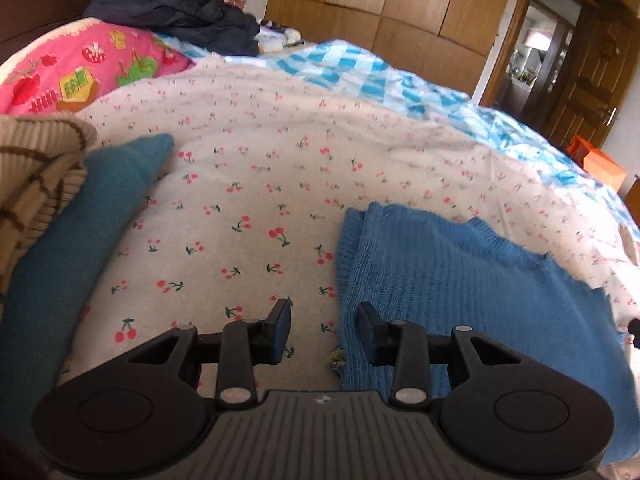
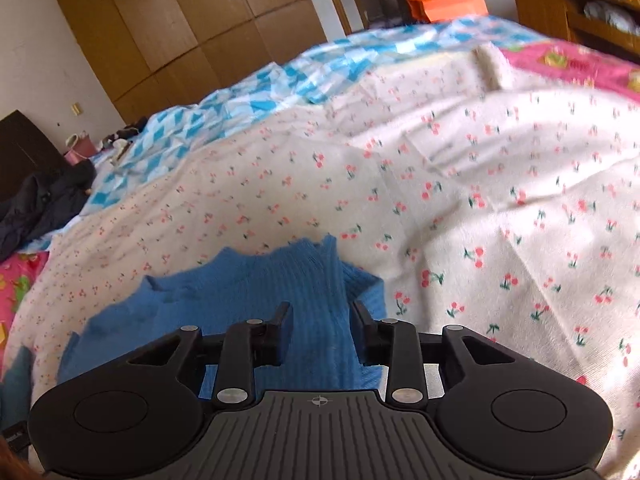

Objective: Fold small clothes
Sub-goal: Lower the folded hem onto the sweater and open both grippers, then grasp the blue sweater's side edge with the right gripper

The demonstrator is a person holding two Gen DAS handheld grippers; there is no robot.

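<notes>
I am working over the cherry sheet (image 1: 256, 216), which serves as my landmark, and I am going across it from left to right. Off its left edge a striped knit (image 1: 36, 168) is lying on a teal garment (image 1: 80, 232), and the teal one is reaching onto the sheet. Beyond the sheet's far left corner a pink blanket (image 1: 80, 68) is showing, with dark clothes (image 1: 180, 12) heaped past it.

My left gripper (image 1: 325, 330) is hanging over the sheet's near edge with its jaws apart and nothing between them; its left finger is standing over bare sheet, its right finger over the left edge of the blue sweater (image 1: 460, 280). The sweater is lying on the sheet's near part, right of the bare middle.

In the right wrist view my right gripper (image 2: 322, 330) is sitting over the sweater (image 2: 248, 292), a raised ribbed fold of it running up between the partly spread fingers. I cannot tell whether the pads are pressing on it. Right of the sweater the sheet (image 2: 500, 200) is lying rumpled.
</notes>
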